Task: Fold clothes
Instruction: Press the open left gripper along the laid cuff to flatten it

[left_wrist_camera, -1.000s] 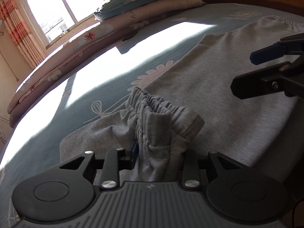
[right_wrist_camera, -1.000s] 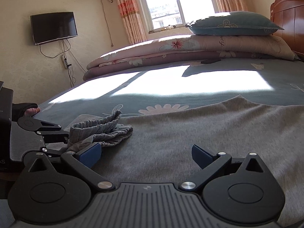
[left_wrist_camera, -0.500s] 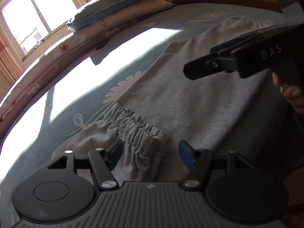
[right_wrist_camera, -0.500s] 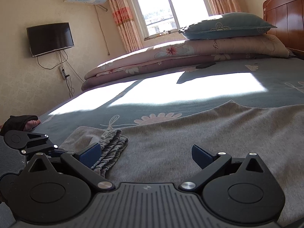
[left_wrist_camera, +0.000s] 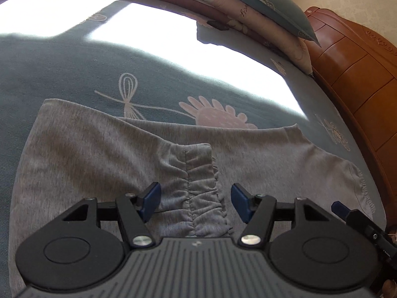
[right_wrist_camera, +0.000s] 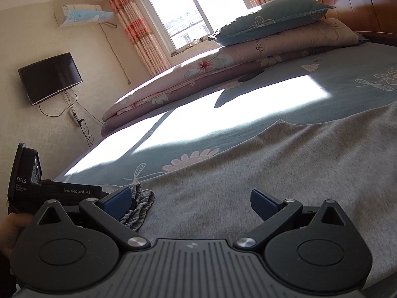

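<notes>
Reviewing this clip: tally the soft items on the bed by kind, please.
Grey garment: 1
Teal pillow: 1
Folded floral quilt: 1
Total: 3

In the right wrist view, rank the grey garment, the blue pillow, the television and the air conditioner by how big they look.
1. Grey garment, though nearness to the camera inflates it.
2. Blue pillow.
3. Television and air conditioner look about alike; I won't rank those two.

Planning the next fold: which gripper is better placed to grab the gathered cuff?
Left. The left gripper straddles the cuff, jaws closing without yet pressing it. The right gripper hangs open over flat fabric beside it.
</notes>
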The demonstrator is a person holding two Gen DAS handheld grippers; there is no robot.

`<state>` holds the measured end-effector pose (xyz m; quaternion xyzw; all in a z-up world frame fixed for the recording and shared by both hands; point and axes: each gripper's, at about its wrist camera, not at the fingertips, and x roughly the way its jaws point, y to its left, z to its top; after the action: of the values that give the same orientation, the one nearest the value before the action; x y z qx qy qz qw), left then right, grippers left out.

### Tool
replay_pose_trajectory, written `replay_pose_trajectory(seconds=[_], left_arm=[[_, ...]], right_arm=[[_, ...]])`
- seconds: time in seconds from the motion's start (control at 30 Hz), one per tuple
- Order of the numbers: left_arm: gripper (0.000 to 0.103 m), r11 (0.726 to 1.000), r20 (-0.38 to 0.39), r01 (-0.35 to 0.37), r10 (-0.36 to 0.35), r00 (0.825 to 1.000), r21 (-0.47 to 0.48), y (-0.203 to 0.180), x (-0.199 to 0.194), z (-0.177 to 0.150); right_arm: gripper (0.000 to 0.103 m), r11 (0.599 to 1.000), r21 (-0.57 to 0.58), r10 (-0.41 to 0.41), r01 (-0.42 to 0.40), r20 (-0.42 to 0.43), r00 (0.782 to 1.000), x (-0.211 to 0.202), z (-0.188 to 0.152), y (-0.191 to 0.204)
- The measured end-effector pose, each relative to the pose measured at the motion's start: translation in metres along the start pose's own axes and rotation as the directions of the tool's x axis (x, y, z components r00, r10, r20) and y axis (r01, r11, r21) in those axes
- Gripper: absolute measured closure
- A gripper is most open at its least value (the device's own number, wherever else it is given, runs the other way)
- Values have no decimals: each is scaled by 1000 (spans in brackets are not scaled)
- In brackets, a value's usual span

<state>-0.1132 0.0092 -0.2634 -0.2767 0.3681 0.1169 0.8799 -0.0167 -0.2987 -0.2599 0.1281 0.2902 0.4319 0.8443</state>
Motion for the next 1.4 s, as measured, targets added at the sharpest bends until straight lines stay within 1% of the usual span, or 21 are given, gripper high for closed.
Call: replay_pose_trajectory(seconds=[0.03, 0.1, 0.13, 0.17, 0.23, 0.33, 0.37, 0.43, 0.53, 0.57, 0.63, 0.7, 0.73, 0.83, 0.9, 1.0, 1.03, 1.1, 1.2, 1.3, 1.4], left_arm=[[41, 1000, 9, -5, 5, 1000, -11, 0, -10, 2], [39, 1000, 63, -17, 17, 998, -4, 3, -38, 7], [36, 999, 87, -34, 34, 996, 0, 6, -51, 9], [35, 997, 107, -75, 74, 991, 10, 9, -63, 8], [35, 987, 148, -161, 156, 977, 27, 15, -85, 6], [32, 957, 179, -275, 257, 950, 89, 21, -102, -12], [32, 944, 180, -306, 283, 942, 120, 22, -104, -20], [32, 909, 189, -369, 335, 923, 192, 21, -104, -38], [32, 886, 208, -408, 365, 907, 221, 23, -104, -57], [32, 901, 201, -385, 347, 916, 201, 26, -103, -60], [32, 940, 180, -310, 283, 942, 145, 31, -100, -59], [32, 967, 169, -230, 210, 963, 112, 31, -94, -57], [32, 976, 163, -192, 174, 971, 100, 31, -91, -56], [30, 987, 86, -160, 157, 984, 25, 37, -68, -53], [31, 984, 16, -171, 172, 985, -48, 48, -53, -51], [31, 987, 14, -142, 144, 990, -80, 47, -54, -43], [31, 989, 26, -123, 125, 992, -81, 45, -57, -37], [31, 993, 80, -89, 95, 992, -78, 40, -63, -19], [31, 992, 155, -39, 57, 986, -117, 45, -60, 14], [31, 981, 185, -31, 66, 981, -189, 61, -38, 38], [31, 965, 175, -84, 130, 976, -250, 82, -14, 45]], right_arm=[[0, 1000, 15, 3, -3, -2, 1000, 0, 1, -2], [0, 998, 52, 20, -19, -11, 1000, 0, 2, -7], [0, 997, 67, 31, -29, -19, 999, 0, 2, -8], [0, 996, 81, 41, -38, -29, 999, 1, 2, -10], [0, 993, 108, 56, -49, -57, 997, 5, 1, -13], [0, 992, 121, 55, -46, -74, 996, 8, 0, -13], [0, 992, 122, 53, -44, -75, 996, 8, 0, -12], [0, 992, 119, 51, -42, -75, 996, 9, 0, -11], [0, 993, 113, 49, -39, -89, 995, 11, -2, -9], [0, 993, 111, 46, -35, -95, 994, 12, -3, -8], [0, 994, 110, 42, -30, -103, 994, 13, -4, -9], [0, 993, 112, 39, -26, -110, 993, 14, -5, -10], [0, 993, 113, 37, -24, -113, 993, 15, -5, -10], [0, 992, 121, 44, -29, -130, 990, 18, -6, -11], [0, 992, 118, 55, -39, -143, 988, 18, -6, -10], [0, 995, 87, 59, -46, -146, 988, 15, -5, -6], [0, 996, 75, 58, -47, -146, 988, 14, -5, -5], [0, 998, 49, 52, -45, -147, 988, 12, -4, -1], [0, 999, 16, 53, -51, -154, 987, 12, -5, 4], [0, 999, -22, 39, -43, -158, 987, 12, -7, 9], [0, 998, -56, 16, -25, -154, 988, 13, -8, 13]])
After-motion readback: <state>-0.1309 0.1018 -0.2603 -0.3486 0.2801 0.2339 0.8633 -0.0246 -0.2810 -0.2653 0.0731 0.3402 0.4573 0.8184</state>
